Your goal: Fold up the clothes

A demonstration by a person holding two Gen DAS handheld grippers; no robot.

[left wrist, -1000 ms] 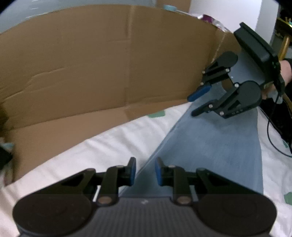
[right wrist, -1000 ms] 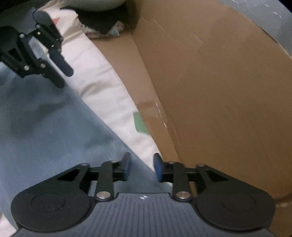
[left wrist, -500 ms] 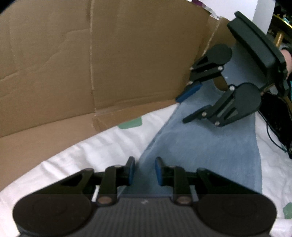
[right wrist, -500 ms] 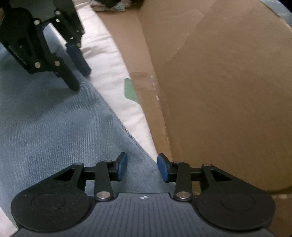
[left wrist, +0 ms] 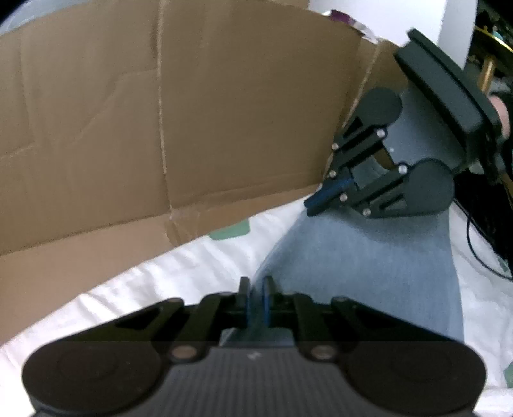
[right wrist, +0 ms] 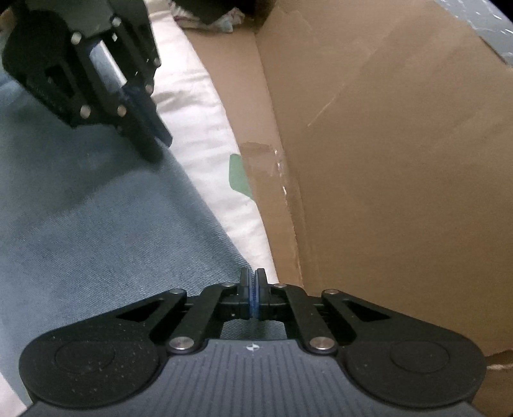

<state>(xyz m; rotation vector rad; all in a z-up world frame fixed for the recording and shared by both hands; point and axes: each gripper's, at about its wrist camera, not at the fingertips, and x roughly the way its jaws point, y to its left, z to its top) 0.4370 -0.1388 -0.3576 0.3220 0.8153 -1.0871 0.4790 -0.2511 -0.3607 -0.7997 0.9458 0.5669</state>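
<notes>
A blue denim-like garment [left wrist: 368, 266] [right wrist: 96, 224] lies flat on a white sheet [left wrist: 176, 279]. In the left wrist view my left gripper [left wrist: 255, 288] has its jaws closing on the garment's near edge, with cloth pinched between the pads. My right gripper [left wrist: 315, 203] meets the garment's far corner there, tips together. The right wrist view shows the right gripper [right wrist: 253, 282] with its jaws closing pad to pad on the garment's edge beside the sheet. The left gripper [right wrist: 157, 141] stands at the upper left, tips down on the cloth.
A tall cardboard wall [left wrist: 224, 112] [right wrist: 384, 160] runs close along the sheet's edge. The sheet [right wrist: 198, 106] has green patches. A black cable [left wrist: 481, 256] trails at the right. Part of a hand [left wrist: 503, 115] holds the right gripper. Crumpled cloth [right wrist: 221, 16] lies beyond the sheet.
Both grippers stood open over the garment's edge and have now closed on it. The left gripper moved in closer to the cardboard and lower; the right rolled slightly.
</notes>
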